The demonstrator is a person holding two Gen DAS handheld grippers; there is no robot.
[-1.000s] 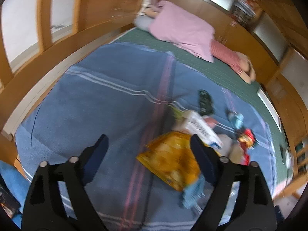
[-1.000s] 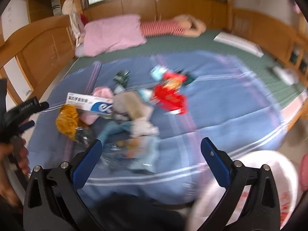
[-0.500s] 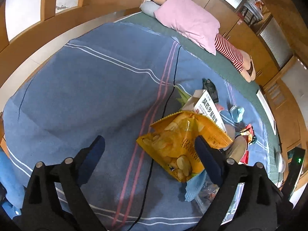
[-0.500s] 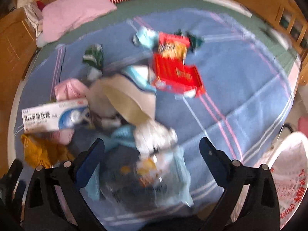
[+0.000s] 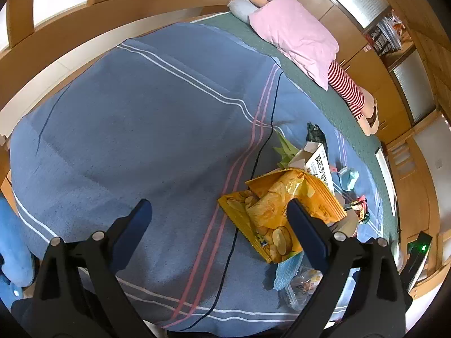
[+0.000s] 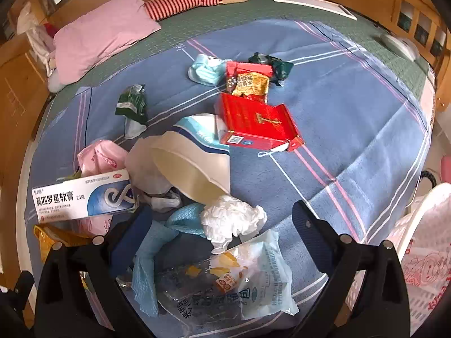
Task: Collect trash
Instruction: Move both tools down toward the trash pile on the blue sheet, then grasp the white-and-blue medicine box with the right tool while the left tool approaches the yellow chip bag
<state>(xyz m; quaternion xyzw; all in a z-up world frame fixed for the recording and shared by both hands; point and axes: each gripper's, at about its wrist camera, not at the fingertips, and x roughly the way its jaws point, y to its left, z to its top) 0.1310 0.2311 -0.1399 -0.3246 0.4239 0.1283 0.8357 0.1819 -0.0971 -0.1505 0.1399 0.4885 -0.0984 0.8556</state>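
**Both grippers spread above a heap of litter on the bed**

A wide blue woven blanket with pink and white stripes covers the bed, and the trash lies in a loose heap on it. Taking the cream paper bowl, tipped on its side, as the landmark: a crumpled white tissue wad lies just in front of its mouth, and a flat red cardboard box lies just behind it to the right. Farther back sit a red and gold snack packet, a light blue face mask and a dark green wrapper. Behind the bowl to the left lies another green crumpled wrapper. To the bowl's left a white and blue ointment carton rests over a pink plastic packet.

The right gripper hangs above the tissue wad, jaws wide apart and pressing on nothing; a clear printed plastic bag and a pale blue cloth lie beneath it.

The left gripper has its jaws opening, nearly fully spread, over bare blanket. Its right finger overlaps a yellow crisp bag in the view, without a visible grip. A thin black cable runs across the blanket beside that bag.

A pink pillow lies at the head of the bed, well beyond the bowl.
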